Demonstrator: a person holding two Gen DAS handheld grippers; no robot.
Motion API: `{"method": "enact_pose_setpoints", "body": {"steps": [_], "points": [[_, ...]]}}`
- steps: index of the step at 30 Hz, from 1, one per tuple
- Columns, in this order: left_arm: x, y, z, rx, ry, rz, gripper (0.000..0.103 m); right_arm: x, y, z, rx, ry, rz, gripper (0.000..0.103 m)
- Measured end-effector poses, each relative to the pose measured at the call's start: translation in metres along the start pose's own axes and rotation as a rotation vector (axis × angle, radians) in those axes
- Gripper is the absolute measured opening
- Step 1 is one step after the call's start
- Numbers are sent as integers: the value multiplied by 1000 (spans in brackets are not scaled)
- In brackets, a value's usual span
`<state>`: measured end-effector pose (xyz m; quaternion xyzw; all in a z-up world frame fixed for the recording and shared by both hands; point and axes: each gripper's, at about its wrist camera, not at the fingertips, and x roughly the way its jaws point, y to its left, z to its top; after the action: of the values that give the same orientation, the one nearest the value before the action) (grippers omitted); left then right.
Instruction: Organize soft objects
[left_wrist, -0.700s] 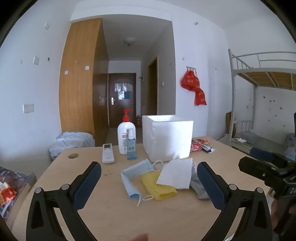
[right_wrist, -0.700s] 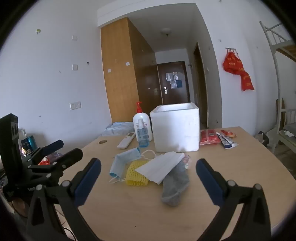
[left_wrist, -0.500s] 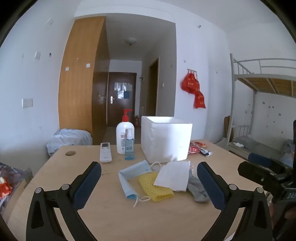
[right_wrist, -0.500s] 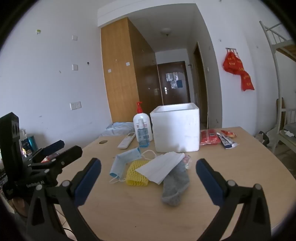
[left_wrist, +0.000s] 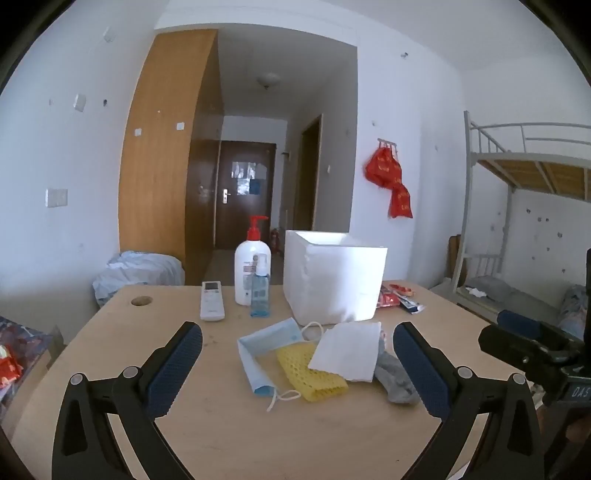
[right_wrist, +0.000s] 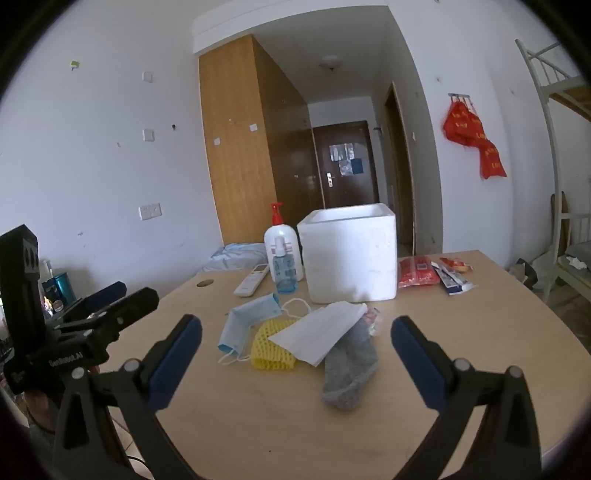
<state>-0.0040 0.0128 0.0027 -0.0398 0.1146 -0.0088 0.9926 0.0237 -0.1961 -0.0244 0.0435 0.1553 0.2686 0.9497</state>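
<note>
On the table (left_wrist: 221, 424) we count one white foam box (left_wrist: 334, 280), which serves as our landmark, two face masks, one yellow mesh sleeve (left_wrist: 310, 373) and one grey sock (right_wrist: 351, 369). All four soft items form a single heap just in front of the box: the blue mask (left_wrist: 258, 347) lies at the heap's left, the white mask (left_wrist: 349, 349) on top, the sock at its right. To the left of the box we count two bottles, one pump bottle (left_wrist: 252, 264) and one small spray bottle (left_wrist: 260, 288), and one remote control (left_wrist: 211, 300). To its right lie red packets (right_wrist: 417, 275). We hold the left tongs (left_wrist: 297, 373) and right tongs (right_wrist: 295, 363) spread wide apart and empty, short of the heap, which shows between their fingers without contact.
</note>
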Motion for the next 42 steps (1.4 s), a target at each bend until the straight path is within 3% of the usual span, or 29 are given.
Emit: {"method": "enact_pose_setpoints", "body": {"steps": [18,42], "points": [[3,-8,-3,40,-15,-4,103,-3,2,4,6,5,-4,103],[3,-2,-1,9,-1,-5,103,-2,1,2,1,7,1,103]]}}
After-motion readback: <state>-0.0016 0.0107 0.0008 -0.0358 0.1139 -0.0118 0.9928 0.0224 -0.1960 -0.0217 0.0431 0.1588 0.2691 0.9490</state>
